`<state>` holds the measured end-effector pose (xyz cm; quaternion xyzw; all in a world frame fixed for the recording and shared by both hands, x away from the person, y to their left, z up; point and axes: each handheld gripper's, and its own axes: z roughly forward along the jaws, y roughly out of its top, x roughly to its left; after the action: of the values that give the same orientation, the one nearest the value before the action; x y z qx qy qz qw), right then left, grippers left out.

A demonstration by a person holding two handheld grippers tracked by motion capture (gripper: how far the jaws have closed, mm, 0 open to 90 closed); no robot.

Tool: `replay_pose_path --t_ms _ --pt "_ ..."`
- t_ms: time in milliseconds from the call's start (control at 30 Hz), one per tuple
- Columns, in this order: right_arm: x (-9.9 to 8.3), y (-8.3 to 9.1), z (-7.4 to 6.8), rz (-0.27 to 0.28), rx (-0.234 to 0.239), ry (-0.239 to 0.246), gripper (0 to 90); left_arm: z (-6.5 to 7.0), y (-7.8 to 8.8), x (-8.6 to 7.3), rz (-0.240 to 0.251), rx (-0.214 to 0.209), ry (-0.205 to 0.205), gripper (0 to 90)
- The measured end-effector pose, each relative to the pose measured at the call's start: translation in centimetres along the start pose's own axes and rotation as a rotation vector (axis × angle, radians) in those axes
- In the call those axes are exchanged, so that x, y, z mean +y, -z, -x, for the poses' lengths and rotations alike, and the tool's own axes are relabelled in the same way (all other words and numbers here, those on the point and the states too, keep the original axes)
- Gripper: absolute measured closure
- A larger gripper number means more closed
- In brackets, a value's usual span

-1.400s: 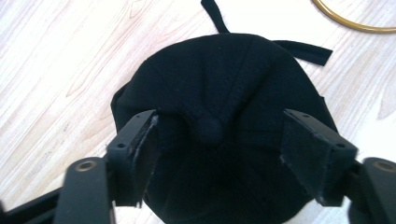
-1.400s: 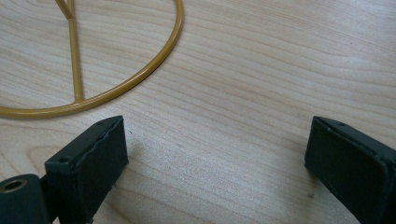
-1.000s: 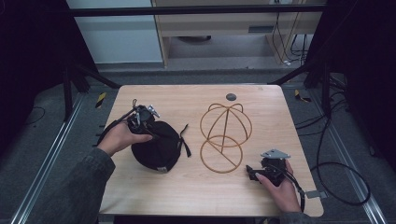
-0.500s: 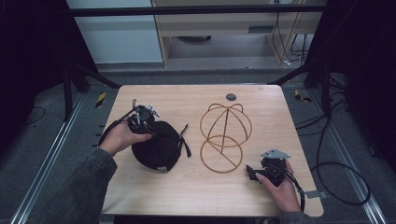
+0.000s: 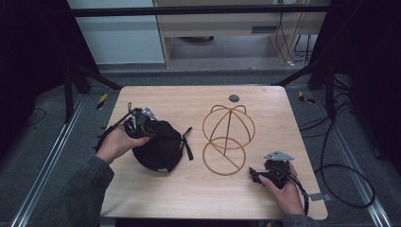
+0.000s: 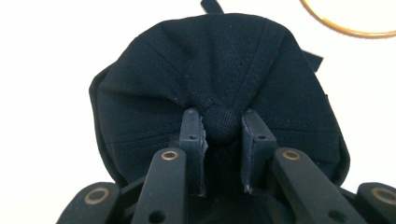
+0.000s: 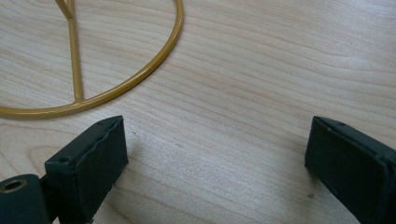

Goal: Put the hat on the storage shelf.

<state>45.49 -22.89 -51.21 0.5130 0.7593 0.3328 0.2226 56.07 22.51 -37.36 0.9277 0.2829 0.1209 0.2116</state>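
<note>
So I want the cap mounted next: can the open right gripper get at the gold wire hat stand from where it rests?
Probably yes: bare wooden table lies between the right gripper and the gold wire hat stand.

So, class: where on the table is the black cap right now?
In the high view the black cap lies on the table's left half, beside the gold wire stand, with the left gripper pinching its top button.

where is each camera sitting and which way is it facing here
High view: above the person's side, looking forward and down at the table; forearms, both hands show.
Left gripper view: on the left gripper, looking along its jaws, just closed on the black cap.
Right gripper view: on the right gripper, jaws apart over wood.
Shared: the gold wire stand.
</note>
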Motion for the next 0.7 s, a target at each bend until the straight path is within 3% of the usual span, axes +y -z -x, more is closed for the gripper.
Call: replay_pose_path --t_ms 300,700 --pt "0.0 0.0 0.0 0.000 -0.001 0.002 5.8 0.7 2.9 -1.2 0.119 0.010 0.009 73.6" --pt "0.0 0.0 0.0 0.000 -0.001 0.000 5.8 3.1 6.7 -2.1 0.192 0.018 -0.062 73.7"
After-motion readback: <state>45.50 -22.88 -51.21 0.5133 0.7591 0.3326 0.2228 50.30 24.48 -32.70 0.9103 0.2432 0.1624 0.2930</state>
